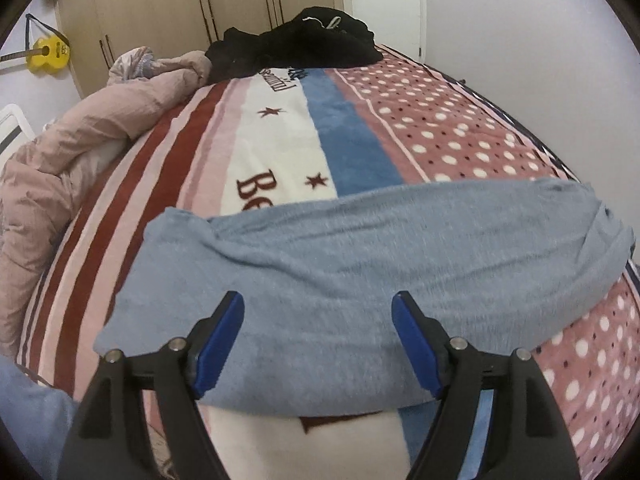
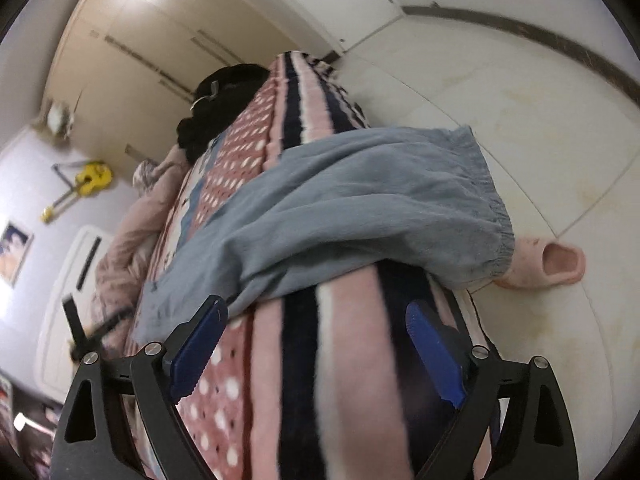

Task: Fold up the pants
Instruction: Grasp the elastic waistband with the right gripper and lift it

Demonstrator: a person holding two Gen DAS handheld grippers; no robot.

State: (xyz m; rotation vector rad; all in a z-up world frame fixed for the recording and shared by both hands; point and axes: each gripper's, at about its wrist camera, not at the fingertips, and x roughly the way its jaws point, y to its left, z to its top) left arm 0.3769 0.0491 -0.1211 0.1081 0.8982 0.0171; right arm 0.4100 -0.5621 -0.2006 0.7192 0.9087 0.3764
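Observation:
Light blue-grey pants (image 1: 360, 256) lie folded across the patterned blanket (image 1: 280, 140) on the bed, their near edge towards me. My left gripper (image 1: 318, 304) hovers over that near edge, open, with nothing between its blue pads. In the right wrist view the same pants (image 2: 340, 208) drape over the bed's side edge, the gathered elastic waistband (image 2: 492, 208) hanging past it. My right gripper (image 2: 316, 312) stands open just below the pants' lower edge, over the striped blanket border (image 2: 348, 360), holding nothing.
A heap of black clothing (image 1: 304, 44) sits at the far end of the bed. A pink duvet (image 1: 80, 148) is bunched along the left side. A pink slipper (image 2: 548, 266) lies on the white tiled floor (image 2: 520, 120). Wardrobes (image 1: 180, 4) and a yellow toy guitar (image 1: 48, 54) stand behind.

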